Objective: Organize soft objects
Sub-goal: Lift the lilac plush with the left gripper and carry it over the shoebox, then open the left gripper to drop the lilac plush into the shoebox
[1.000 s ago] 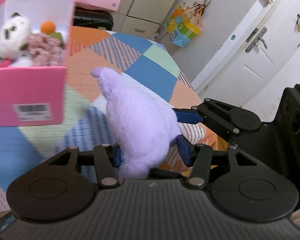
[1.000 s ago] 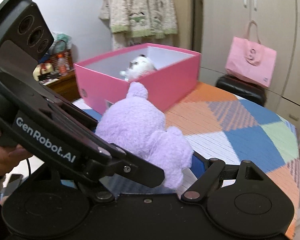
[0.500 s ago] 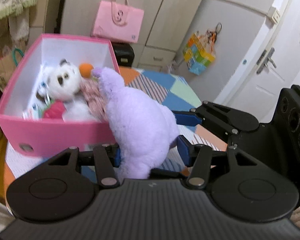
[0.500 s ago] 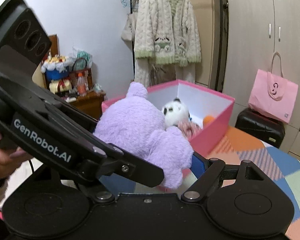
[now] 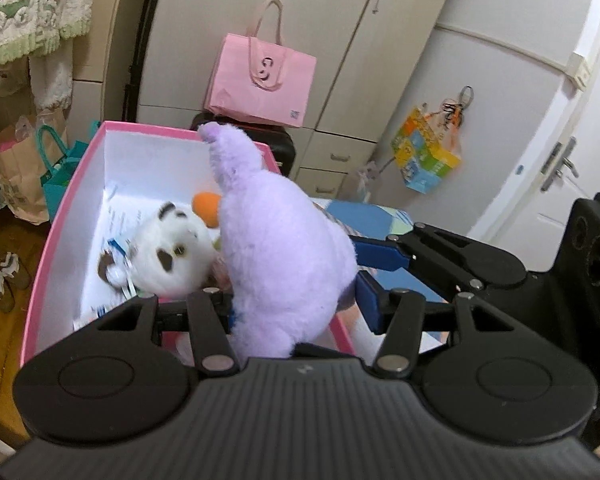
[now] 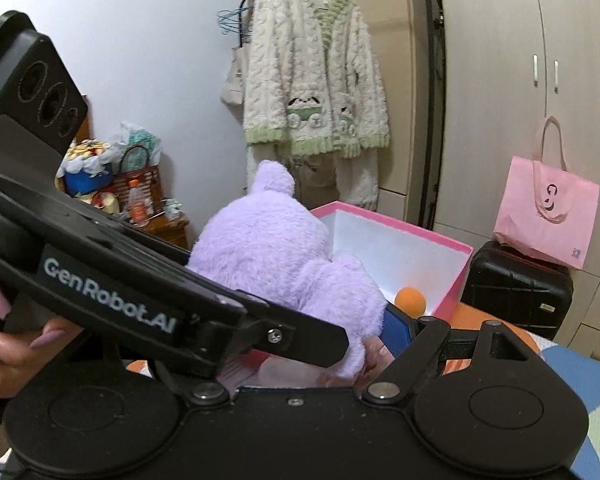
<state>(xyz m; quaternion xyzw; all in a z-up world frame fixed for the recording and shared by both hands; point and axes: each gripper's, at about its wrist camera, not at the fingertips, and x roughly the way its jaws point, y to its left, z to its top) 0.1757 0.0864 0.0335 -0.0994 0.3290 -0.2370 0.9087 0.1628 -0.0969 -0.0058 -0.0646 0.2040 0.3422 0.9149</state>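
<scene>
The left gripper (image 5: 296,300) is closed part-way on the base of a purple plush toy (image 5: 276,248), its blue pads pressed into the fur on either side. The right gripper (image 6: 320,328) stands much wider and clasps the same purple plush toy (image 6: 284,256) across its bulkier end; its right blue pad lies against the fur, while its left finger is hidden behind the body of the left gripper, which crosses the right wrist view. Held by both tools, the toy hangs over the pink box (image 5: 60,216), above the box's near right part, its pointed tip reaching up toward the far rim. Inside the white-lined box, a white plush with dark patches (image 5: 168,252) lies near the middle, and an orange ball (image 5: 206,208) sits just beyond it, beside the purple fur. The box rests on a patchwork cover (image 6: 572,376) in orange, blue and green. A hand (image 6: 8,352) grips the left tool's handle at the left edge of the right wrist view. Beyond the box, a pink tote bag (image 5: 260,80) sits on a black case (image 6: 516,288) before the wardrobe, and a cream fleece jacket (image 6: 312,92) hangs on a rail.
</scene>
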